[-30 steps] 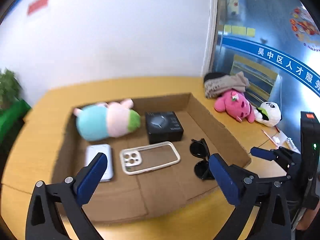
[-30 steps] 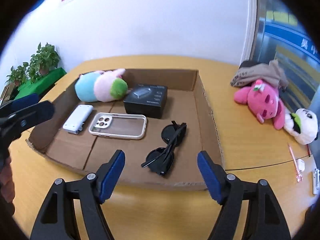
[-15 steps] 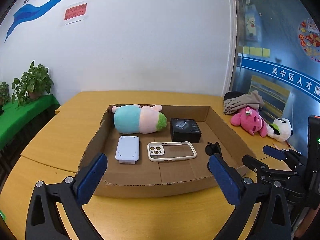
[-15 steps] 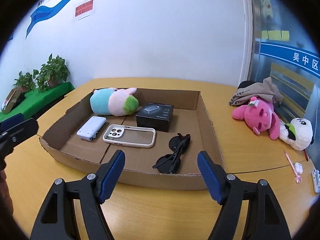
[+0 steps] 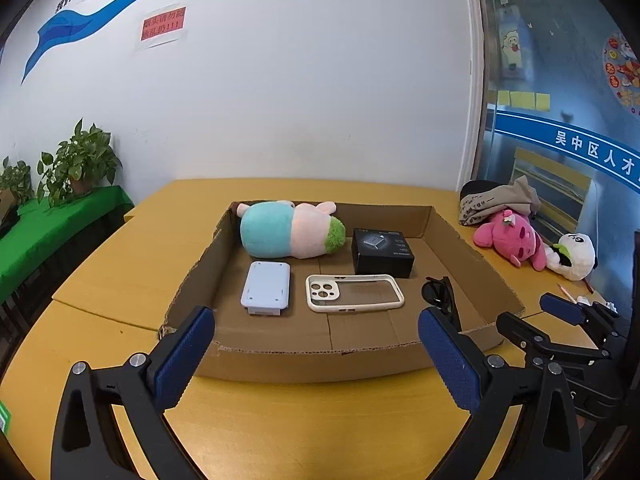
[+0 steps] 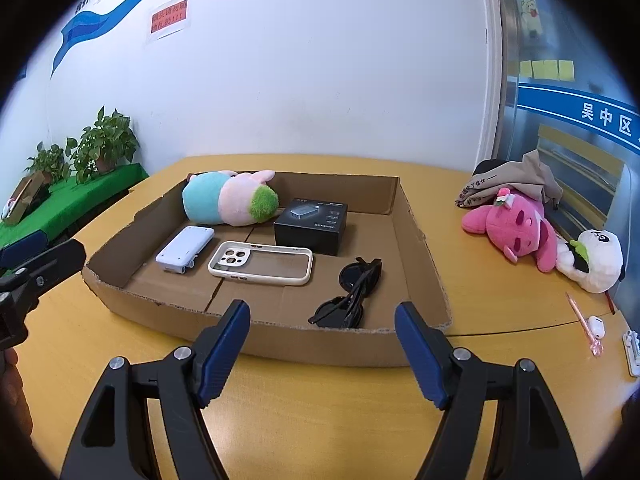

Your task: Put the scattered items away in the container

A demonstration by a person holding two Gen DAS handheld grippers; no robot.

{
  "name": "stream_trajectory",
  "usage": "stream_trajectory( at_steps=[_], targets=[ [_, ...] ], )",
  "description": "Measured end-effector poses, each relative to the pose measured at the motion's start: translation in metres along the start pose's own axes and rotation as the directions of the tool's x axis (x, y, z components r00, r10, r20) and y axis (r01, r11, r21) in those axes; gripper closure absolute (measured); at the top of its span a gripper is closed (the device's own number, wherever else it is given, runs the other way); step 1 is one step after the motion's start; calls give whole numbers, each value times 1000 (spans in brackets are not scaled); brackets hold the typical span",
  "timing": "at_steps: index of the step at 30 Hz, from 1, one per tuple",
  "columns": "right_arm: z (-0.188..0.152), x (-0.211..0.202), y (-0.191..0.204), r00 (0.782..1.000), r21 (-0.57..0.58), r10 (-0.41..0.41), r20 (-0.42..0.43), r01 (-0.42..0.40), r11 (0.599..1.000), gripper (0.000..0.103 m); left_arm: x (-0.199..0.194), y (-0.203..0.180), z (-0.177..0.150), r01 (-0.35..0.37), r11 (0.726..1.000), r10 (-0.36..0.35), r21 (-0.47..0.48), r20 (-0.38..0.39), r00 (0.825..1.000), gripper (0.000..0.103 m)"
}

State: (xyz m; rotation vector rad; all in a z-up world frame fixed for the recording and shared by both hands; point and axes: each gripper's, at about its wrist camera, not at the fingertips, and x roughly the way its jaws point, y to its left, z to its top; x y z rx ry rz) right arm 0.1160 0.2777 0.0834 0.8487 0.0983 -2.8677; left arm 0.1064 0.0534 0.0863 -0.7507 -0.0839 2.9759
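A shallow cardboard tray (image 5: 312, 356) (image 6: 320, 346) lies on the yellow table. In it are a pastel plush (image 5: 290, 230) (image 6: 230, 202), a black box (image 5: 382, 252) (image 6: 312, 226), a white power bank (image 5: 266, 288) (image 6: 185, 249), a clear phone case (image 5: 354, 293) (image 6: 261, 262) and black sunglasses (image 5: 438, 294) (image 6: 352, 292). My left gripper (image 5: 316, 350) is open and empty, in front of the tray's near wall. My right gripper (image 6: 322, 344) is open and empty, also before the near wall; it shows in the left wrist view (image 5: 560, 320).
On the table right of the tray lie a pink plush (image 6: 514, 222) (image 5: 510, 236), a panda plush (image 6: 596, 254) (image 5: 574, 254), a grey cloth bundle (image 6: 510, 182), a pink pen (image 6: 582, 322) and small white items (image 6: 596, 326). Potted plants (image 5: 78, 160) stand on a green-covered table at left.
Both grippers have pulled back and levelled out from above the tray; the tray now sits farther away and the wall fills the upper view. Both stay open and empty.
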Motion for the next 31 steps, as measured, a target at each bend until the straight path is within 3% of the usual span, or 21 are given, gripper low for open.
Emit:
stream_trajectory(
  at_steps=[11,17,20,25,31],
  targets=[
    [-12,-14,5,1000,14,3,-24,-2,1000,28,-4,-6,-6,10,1000,-10,-17,1,1000,0],
    [-20,-16,8,999,31,15,-42,-14,999,28,-5,-10,-12,-24,1000,24,-11,1,1000,0],
    [-20,-18,9,999,34,15,-42,-13,999,28,-5,-12,-14,-24,1000,24,9,-10,1000,0],
    [-20,-19,10,999,25,7,-40,-6,1000,28,-1,-14,-16,35,999,-34,0,-64,997,0],
    [-20,-18,9,999,23,6,-40,-5,1000,28,4,-12,-21,4,1000,-5,-13,-110,994,0]
  ],
)
